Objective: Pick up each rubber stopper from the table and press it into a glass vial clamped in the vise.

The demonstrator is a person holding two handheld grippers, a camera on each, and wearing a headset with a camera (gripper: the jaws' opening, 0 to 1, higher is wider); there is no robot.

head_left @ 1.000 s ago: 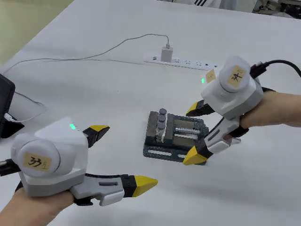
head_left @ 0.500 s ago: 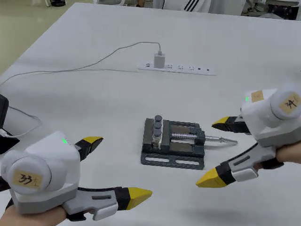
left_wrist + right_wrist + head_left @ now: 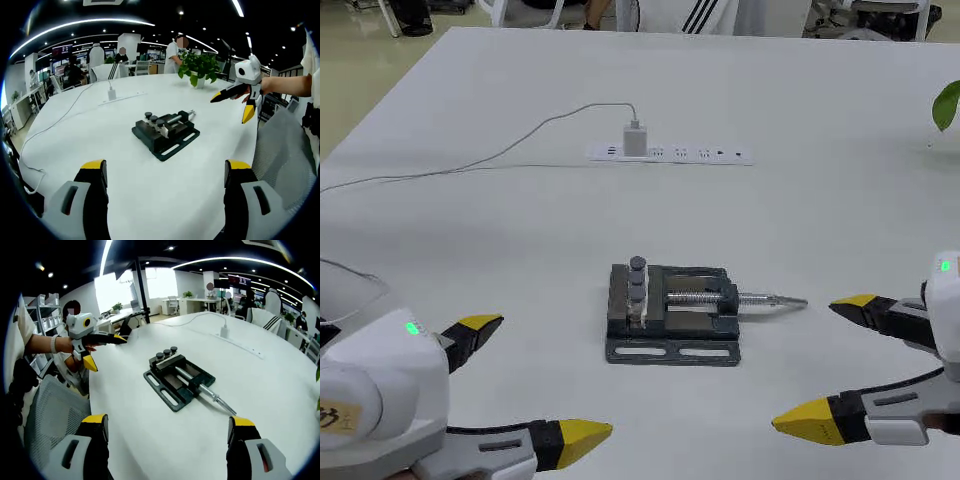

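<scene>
Wide white table (image 3: 800, 120). Near its middle, flat on the top, a dark vise (image 3: 672, 318), screw handle pointing right. Farther back, a white power strip (image 3: 670, 154) with a white charger (image 3: 635, 138) plugged in, a thin grey cable (image 3: 500, 155) trailing left across the surface. Near the far edge, a green potted plant (image 3: 199, 67).

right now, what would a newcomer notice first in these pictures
The dark vise sits at centre, with three grey-stoppered vials in a row at one end. Flanking it, the left gripper and right gripper hang open, yellow tips apart, holding nothing. A power strip lies beyond.
</scene>
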